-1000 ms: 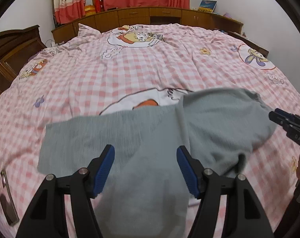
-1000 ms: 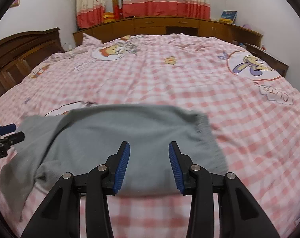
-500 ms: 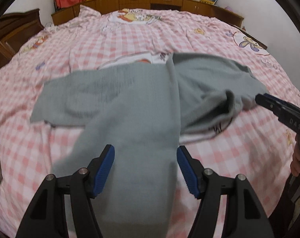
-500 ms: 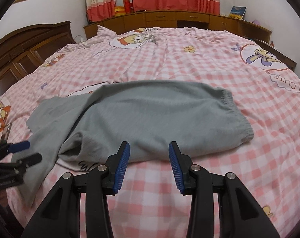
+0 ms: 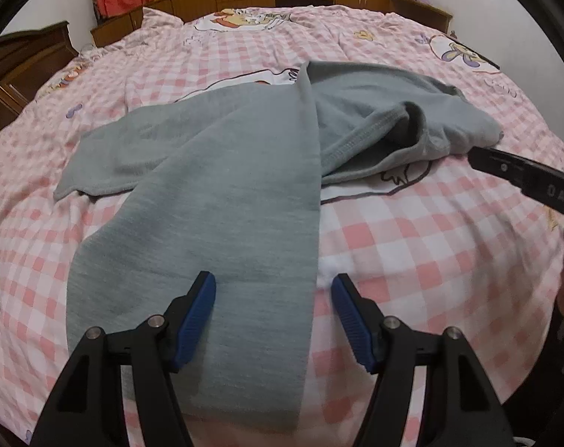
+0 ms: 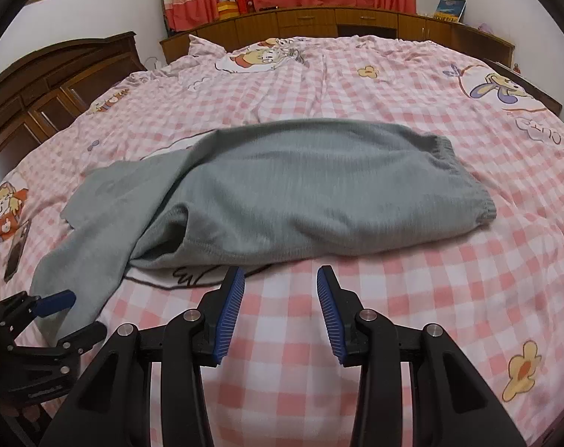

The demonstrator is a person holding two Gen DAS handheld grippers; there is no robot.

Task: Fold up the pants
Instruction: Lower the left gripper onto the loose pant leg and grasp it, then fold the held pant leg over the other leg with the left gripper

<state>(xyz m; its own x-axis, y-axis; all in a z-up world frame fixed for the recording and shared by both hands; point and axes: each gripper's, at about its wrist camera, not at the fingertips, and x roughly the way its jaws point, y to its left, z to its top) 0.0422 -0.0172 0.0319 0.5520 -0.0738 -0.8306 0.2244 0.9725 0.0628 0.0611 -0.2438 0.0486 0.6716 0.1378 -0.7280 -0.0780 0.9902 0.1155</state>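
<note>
Gray sweatpants lie spread but unfolded on the pink checked bedsheet. No fold made yet, by the look of the layout; step in hand reads as setup, choosing the first grasp.

Left gripper: jaws released, spread wide, holding nothing. One pant leg runs straight ahead of the jaws and passes under the left-hand jaw toward the bed's near edge; its right edge falls between the two jaws. Whether the jaws touch the cloth or hover just above it cannot be told from this view. The second leg angles off ahead and to the left.

Right gripper: jaws released, empty, over bare sheet. The seat and hip portion sits just ahead of the jaws; the elastic waistband is ahead and to the right. A rumpled opening with a stitched hem sits ahead-left, where the cloth bunches.

Dark phone-like object on the sheet far left of the right jaws; identity uncertain.

Judgement on next move: legs are splayed in a V, so they need bringing together first. Left jaws would close on the near leg's hem, right jaws on the waistband, then lay one half over the other. The bunched crotch area wants flattening, or the fold will trap a lump.
</note>
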